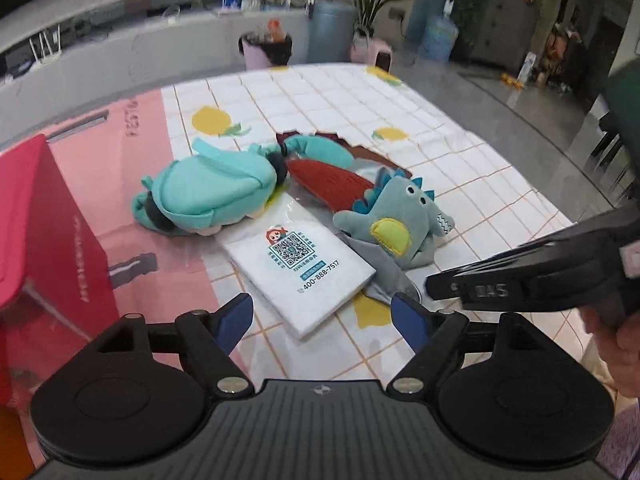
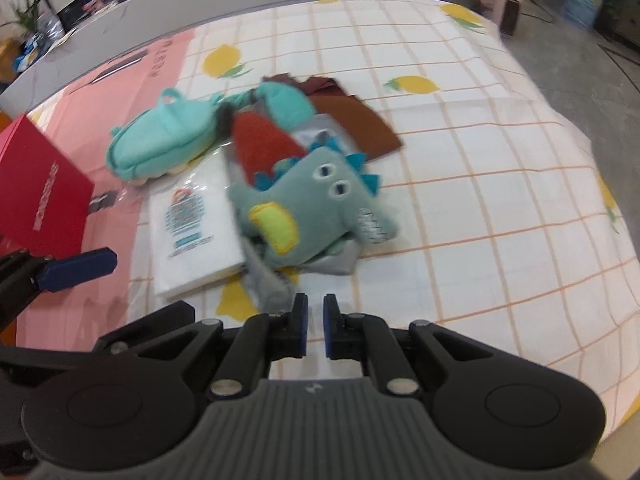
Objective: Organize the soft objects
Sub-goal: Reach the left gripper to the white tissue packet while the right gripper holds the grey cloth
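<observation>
- The soft toys lie in a small pile in the middle of the table, on a white cloth with orange lines and yellow lemons.
- The blue-green dinosaur toy is at the near right of the pile. It has a yellow patch on its tummy and lies on a grey cloth.
- The mint green plush lies at the left of the pile, on its side.
- A red-orange soft piece lies between the two toys, and a brown cloth lies behind it.
- A flat white packet with a square code on it lies in front of the pile, touching the grey cloth.
- The left gripper is above the near edge of the packet. Its jaws are spread wide, with nothing in them.
- The right gripper is just in front of the grey cloth. Its jaws are almost pressed together, and nothing is between them.
- A red box stands at the left, on a pink sheet.
</observation>
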Available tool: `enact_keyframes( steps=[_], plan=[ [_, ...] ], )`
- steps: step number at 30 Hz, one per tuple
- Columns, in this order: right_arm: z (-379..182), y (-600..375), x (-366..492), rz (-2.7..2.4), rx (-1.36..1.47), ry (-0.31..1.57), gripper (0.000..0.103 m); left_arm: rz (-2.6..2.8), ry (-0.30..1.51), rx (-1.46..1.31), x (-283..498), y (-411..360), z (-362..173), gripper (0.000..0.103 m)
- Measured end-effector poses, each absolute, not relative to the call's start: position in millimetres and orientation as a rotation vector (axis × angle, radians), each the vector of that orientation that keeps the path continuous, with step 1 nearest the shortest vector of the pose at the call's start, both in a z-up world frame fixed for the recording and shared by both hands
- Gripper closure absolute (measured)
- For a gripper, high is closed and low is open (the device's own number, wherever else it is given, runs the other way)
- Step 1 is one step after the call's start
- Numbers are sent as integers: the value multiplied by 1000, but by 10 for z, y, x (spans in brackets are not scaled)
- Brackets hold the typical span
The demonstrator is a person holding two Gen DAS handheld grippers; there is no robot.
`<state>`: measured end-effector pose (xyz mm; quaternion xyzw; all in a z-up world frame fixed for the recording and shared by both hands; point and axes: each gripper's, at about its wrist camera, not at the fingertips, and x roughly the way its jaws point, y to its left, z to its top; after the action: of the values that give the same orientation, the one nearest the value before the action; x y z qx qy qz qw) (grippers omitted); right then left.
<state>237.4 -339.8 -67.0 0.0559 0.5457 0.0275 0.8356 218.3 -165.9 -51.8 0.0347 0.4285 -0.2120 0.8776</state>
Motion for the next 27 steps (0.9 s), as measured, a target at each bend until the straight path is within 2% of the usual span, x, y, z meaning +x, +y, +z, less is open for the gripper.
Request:
enact_keyframes(
  steps=[10,11,12,13,14,27],
  plan=[
    [-664,-3463,2367,108,150,1154,95,-304,1048,-162,2579,-1487,-610,12],
    [-660,-3447,2366,119,147,1150,92,-269,1080,-190,2651,-1485,-639,12],
    [-656,-3426,2357,130,133,1148,80,-249,1100,-222,2719,-1485,-666,12],
    [-648,-3408,2344,135,119,1142,74,-239,1110,-251,2786,-1495,-687,12],
    [-638,-3401,2336,137,117,1136,73,-232,1118,-272,2845,-1509,-704,12],
    [-647,-3397,2320,153,137,1139,73,-47,1145,-168,3252,-1850,-783,12]
  ],
)
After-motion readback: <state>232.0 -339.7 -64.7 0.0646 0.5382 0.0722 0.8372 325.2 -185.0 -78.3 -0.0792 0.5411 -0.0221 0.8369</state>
